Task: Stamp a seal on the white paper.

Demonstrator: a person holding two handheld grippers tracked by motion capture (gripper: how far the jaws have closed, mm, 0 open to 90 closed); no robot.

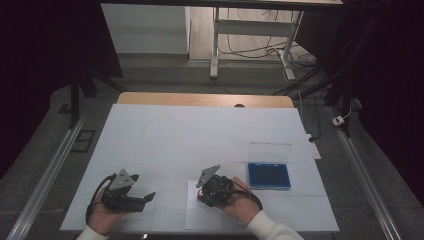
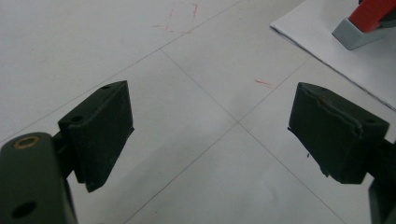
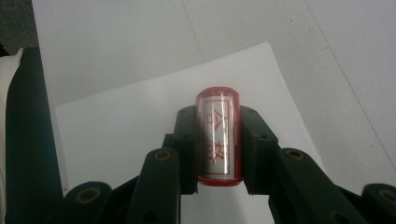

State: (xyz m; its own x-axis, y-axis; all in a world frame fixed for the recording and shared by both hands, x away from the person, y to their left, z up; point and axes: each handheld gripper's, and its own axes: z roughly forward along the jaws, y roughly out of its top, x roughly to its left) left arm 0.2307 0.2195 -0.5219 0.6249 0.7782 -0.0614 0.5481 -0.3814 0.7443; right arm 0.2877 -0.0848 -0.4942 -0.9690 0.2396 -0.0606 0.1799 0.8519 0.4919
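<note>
Stamp [image 3: 218,135] clamped over paper sheet [image 3: 140,126]

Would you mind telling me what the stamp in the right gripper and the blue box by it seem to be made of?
The stamp looks like clear glossy plastic with red trim: light glints off its label window. The blue box is probably plastic too, with a see-through lid standing open; its blue inside looks matt, perhaps an ink pad.

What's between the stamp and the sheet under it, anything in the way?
Nothing visible. The right gripper has its fingers shut on the stamp, over the white sheet; the paper around it looks bare. The blue ink pad sits off to the right, and the left gripper is open off the sheet's left edge.
</note>
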